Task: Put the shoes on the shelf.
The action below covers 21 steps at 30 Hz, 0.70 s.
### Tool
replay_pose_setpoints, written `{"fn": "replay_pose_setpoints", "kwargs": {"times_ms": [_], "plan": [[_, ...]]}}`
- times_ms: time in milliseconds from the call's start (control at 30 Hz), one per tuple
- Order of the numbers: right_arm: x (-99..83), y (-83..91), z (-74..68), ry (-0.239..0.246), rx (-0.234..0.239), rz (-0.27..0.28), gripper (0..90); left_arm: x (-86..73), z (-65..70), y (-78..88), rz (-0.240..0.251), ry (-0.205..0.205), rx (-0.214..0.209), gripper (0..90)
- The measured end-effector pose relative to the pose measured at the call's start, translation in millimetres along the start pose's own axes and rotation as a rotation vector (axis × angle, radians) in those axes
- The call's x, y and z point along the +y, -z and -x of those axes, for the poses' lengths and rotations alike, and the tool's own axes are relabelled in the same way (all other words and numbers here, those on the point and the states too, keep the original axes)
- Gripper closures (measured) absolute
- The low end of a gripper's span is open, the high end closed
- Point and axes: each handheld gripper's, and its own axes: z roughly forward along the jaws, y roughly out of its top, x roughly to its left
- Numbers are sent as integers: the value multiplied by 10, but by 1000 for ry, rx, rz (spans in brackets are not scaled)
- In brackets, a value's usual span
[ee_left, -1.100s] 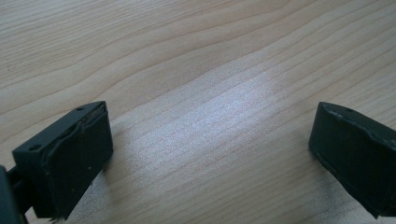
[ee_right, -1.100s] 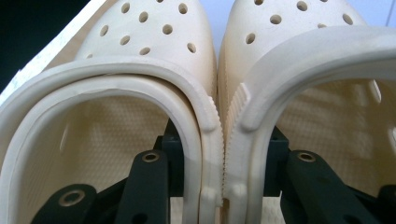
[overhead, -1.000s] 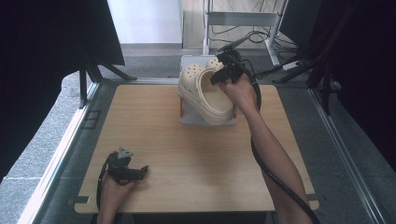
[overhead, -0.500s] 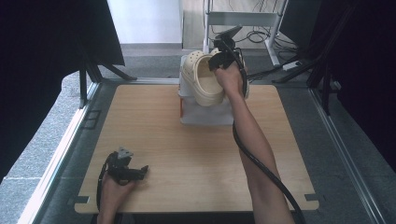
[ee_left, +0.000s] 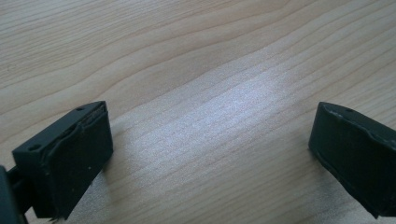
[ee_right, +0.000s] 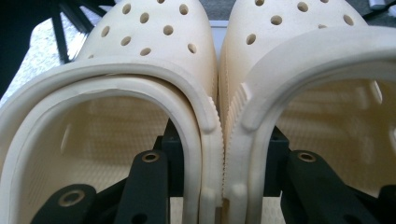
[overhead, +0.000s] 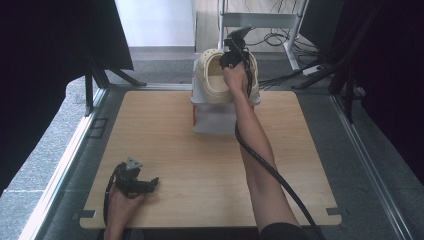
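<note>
High view: reaching far across the worktop (overhead: 165, 150) with the right hand-held gripper (overhead: 234, 50), holding a pair of cream clogs (overhead: 220, 80) just above a white box (overhead: 212, 115) standing at the far edge. Clogs sitting side by side under and around the right hand-held gripper, toes pointing away from it. Resting the left hand-held gripper (overhead: 145, 185) on the near left part of the worktop, well apart from box and clogs, hand (overhead: 117, 207) wrapped around it, cable looping beside it. Trailing a black cable along the right forearm down to the near edge.

Left gripper view: keeping the left hand-held gripper (ee_left: 210, 154) wide apart, nothing between the black pads (ee_left: 77, 158), bare wood grain lying directly beneath and ahead.

Right gripper view: clamping the right hand-held gripper (ee_right: 223, 168) on the two touching inner walls of the clogs (ee_right: 219, 116), one jaw sitting inside each shoe. Heel openings curving close on both sides, perforated toe caps rising straight ahead.
</note>
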Motion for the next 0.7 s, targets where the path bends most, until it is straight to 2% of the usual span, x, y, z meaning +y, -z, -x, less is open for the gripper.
{"fn": "replay_pose_setpoints", "kwargs": {"times_ms": [133,233,333,567,600,633,667,700], "plan": [[-1,-92,4,-17,-2,3,641,8,7,-8,1,-1,-2,0],[-26,-207,14,-31,21,-2,637,10,7,-10,2,-3,-2,0],[-41,-236,-14,3,3,-2,618,11,8,-11,2,-4,-3,0],[-62,-178,-14,37,29,28,511,13,16,-16,4,-5,1,0],[-68,-139,-14,79,48,32,439,14,15,-14,2,-8,0,0],[-75,-121,-18,103,53,31,411,14,17,-15,2,-5,-1,0],[-82,-103,-21,124,57,34,378,14,18,-14,2,-4,0,0],[-82,-103,-21,124,57,34,378,14,18,-14,2,-4,0,0]]}}
